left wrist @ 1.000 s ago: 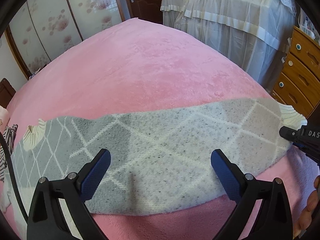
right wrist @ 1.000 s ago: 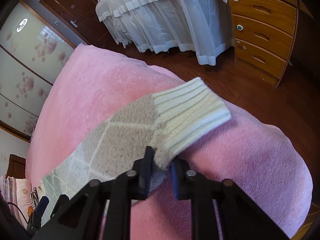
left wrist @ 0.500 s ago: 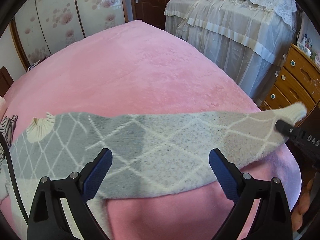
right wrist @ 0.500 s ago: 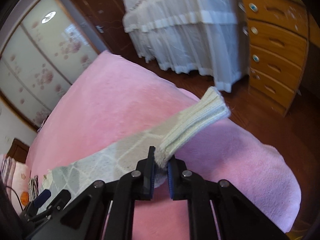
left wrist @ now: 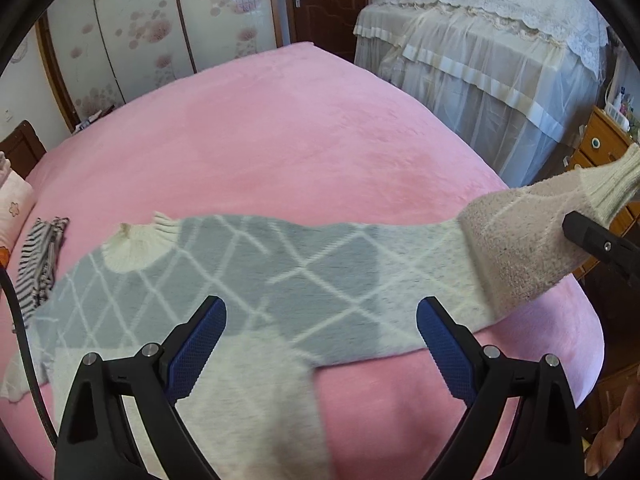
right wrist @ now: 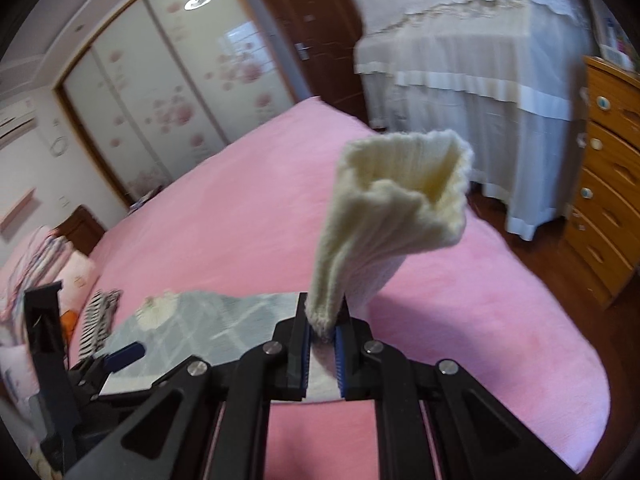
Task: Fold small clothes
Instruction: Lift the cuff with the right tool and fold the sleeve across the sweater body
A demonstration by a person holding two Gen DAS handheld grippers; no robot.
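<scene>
Here the knitted sweater (left wrist: pixel 304 280) lies across the near part of the pink bed (left wrist: pixel 280 152), its grey body with pale diamond lines stretched from the left edge toward the right corner. One sleeve (left wrist: pixel 520 248) is lifted clear of the blanket at the right side, ending in a cream ribbed cuff (right wrist: pixel 400 208) that stands up above the right gripper (right wrist: pixel 323 340). That gripper's blue pads are pressed together on the cuff's lower edge — the knit bunches between them and flares open above. The left gripper (left wrist: pixel 322 344) hovers over the sweater's near hem with its fingers (left wrist: pixel 198 344) spread wide apart and nothing between them; the fabric under it is blurred. The cream collar (left wrist: pixel 136 244) sits toward the bed's left edge, and just beyond it a folded striped garment (left wrist: pixel 42 268) rests at that edge beside a pink pillow (left wrist: pixel 12 208). Past the bed's far right side stand a lace-covered bed (left wrist: pixel 500 52) and a wooden chest of drawers (right wrist: pixel 604 184).
</scene>
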